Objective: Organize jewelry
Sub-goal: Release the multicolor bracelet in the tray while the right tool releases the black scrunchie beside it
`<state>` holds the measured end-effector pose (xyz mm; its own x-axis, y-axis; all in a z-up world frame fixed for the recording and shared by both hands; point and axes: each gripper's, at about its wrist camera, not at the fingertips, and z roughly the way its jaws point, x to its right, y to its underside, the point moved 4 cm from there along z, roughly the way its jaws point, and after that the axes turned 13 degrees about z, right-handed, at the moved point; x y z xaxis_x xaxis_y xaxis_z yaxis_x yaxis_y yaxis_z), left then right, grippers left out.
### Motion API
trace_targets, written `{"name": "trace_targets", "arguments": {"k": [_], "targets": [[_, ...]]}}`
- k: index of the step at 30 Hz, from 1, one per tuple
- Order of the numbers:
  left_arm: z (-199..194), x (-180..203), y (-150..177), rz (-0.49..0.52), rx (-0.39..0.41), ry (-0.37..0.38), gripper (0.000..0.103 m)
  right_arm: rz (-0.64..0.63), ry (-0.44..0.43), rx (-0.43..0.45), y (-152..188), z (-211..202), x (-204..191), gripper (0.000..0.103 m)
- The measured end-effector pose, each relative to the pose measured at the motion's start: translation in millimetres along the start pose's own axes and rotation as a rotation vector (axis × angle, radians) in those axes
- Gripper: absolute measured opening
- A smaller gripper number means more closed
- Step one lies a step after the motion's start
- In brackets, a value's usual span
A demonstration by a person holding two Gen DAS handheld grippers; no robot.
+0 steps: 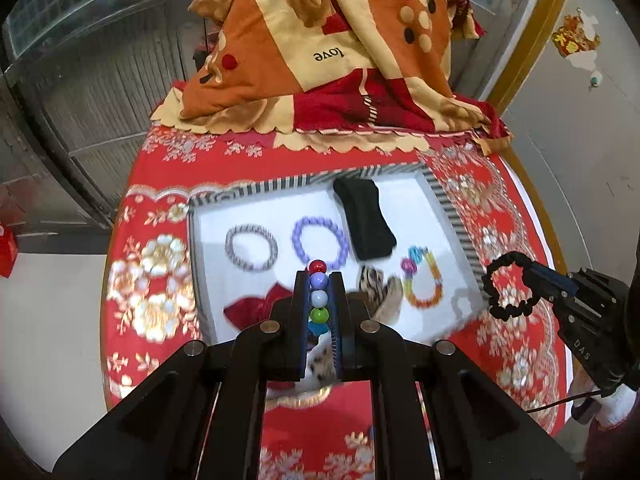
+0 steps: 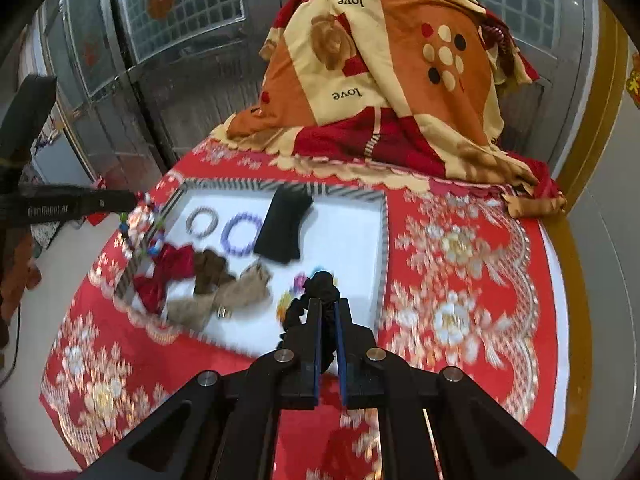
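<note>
Left tongs (image 1: 319, 280), angled steeply down over the tray (image 1: 452, 208), are closed on a string of mixed-colour beads (image 1: 319, 300); red, lilac, pale blue and green beads stand in a row between the two fingers. In the right wrist view this same bracelet hangs from the left tongs above the tray's left edge, blurred. Right tongs (image 2: 328, 308), likewise angled down, are clamped on a black beaded bracelet (image 1: 506, 288), whose loop hangs free off the fingertips beside the tray's right rim, above the cloth.

Contents of the white tray with striped border, counted. Bracelets lying flat: three, namely one grey-and-white ring (image 1: 251, 247), one lilac bead ring (image 1: 319, 240) just beside it, and one multicolour open loop (image 1: 424, 280) near the right rim. One black padded piece (image 1: 366, 224) lies at the far middle, its nearer end close to the lilac ring. Fabric pieces along the near edge: one red (image 2: 164, 268), one dark brown (image 2: 210, 270), one tan (image 2: 244, 290), the last two touching. A small metal item (image 2: 224, 313) sits by the tan piece; its kind cannot be told.

The tray rests on a counter covered by a red cloth (image 1: 152, 280) with gold and white flowers. A folded orange, cream and red blanket (image 1: 320, 60) printed "love" is heaped at the far end. Behind stand metal doors with gridded glass panes (image 2: 188, 4).
</note>
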<state>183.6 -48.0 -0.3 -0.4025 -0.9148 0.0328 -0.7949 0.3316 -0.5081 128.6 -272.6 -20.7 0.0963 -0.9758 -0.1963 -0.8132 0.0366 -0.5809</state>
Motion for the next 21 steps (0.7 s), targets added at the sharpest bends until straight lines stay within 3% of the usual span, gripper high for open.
{"name": "trace_targets", "arguments": {"k": [9,16,21], "targets": [[67,-8,-35,-0.044,-0.062,-0.008,0.008,0.028,-0.015,-0.062,-50,79,-1,0.006],[105,-34,-21,-0.107,-0.144,-0.058,0.008,0.07,0.007,-0.15,-60,150,11,0.006],[114,-48,-6,-0.157,-0.17,-0.082,0.008,0.073,0.034,-0.176,-60,176,19,0.006]]}}
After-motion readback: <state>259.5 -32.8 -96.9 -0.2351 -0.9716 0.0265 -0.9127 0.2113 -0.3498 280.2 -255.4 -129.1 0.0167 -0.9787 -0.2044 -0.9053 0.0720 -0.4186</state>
